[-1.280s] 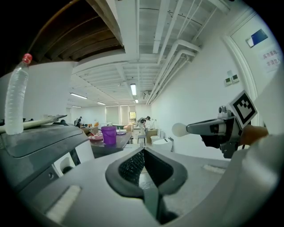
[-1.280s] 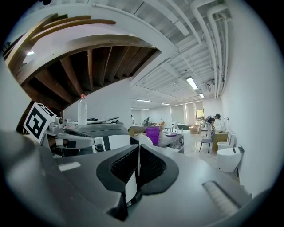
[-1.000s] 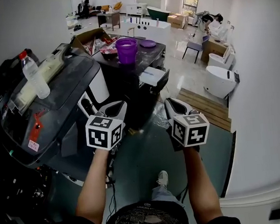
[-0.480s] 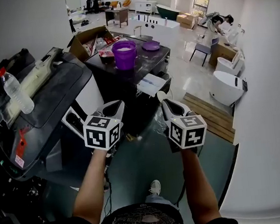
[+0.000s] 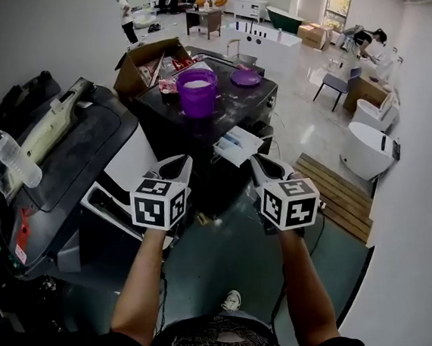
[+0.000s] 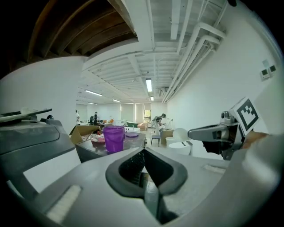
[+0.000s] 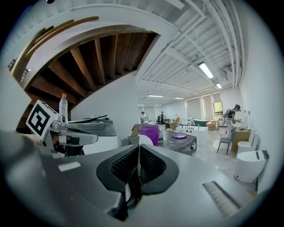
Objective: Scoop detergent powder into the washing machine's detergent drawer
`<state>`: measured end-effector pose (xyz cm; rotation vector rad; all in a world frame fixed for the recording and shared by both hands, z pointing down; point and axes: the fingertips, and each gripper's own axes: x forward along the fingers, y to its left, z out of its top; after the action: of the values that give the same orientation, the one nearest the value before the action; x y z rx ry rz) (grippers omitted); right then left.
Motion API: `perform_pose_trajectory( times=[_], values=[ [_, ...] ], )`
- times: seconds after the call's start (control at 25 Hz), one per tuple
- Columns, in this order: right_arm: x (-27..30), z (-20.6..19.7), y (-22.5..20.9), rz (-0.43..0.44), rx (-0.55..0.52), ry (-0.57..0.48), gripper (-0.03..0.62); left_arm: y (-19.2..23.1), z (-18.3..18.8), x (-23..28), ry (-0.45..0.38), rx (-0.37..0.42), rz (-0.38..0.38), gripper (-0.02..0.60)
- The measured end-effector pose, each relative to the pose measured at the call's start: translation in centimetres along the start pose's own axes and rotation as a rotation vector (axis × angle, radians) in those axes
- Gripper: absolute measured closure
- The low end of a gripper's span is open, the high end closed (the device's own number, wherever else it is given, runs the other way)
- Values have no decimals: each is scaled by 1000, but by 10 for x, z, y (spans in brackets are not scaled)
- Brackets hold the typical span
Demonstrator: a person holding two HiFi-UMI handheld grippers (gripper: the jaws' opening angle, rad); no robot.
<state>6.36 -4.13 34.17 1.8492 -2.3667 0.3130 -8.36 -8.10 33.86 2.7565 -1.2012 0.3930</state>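
Observation:
A purple tub [image 5: 197,91] with white powder inside stands on the dark washing machine [image 5: 260,96]; its purple lid [image 5: 245,77] lies beside it. The white detergent drawer [image 5: 238,145] sticks out open from the machine's front. My left gripper [image 5: 176,165] and right gripper [image 5: 256,163] hover side by side in front of the machine, below the drawer, both shut and holding nothing. The tub [image 6: 113,138] shows far ahead in the left gripper view, beyond the shut jaws of my left gripper [image 6: 143,154]. In the right gripper view the tub [image 7: 150,133] is likewise distant past my right gripper [image 7: 138,150].
A second dark machine [image 5: 70,156] stands at left with a water bottle [image 5: 9,158] and a pale long object on top. An open cardboard box [image 5: 143,63] sits behind the tub. Wooden slats [image 5: 343,194] lie on the floor at right. People move in the far room.
The view has shifted: the washing machine and tub sit more central, and the bottle has slid left. Both grippers keep their pose, shut.

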Motion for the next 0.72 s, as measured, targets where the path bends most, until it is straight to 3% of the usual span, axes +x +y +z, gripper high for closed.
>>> perform_pose_trajectory(
  times=[0.72],
  values=[
    [50, 17, -58, 103, 2, -8, 560, 7, 32, 65, 0, 14, 94, 581]
  ],
)
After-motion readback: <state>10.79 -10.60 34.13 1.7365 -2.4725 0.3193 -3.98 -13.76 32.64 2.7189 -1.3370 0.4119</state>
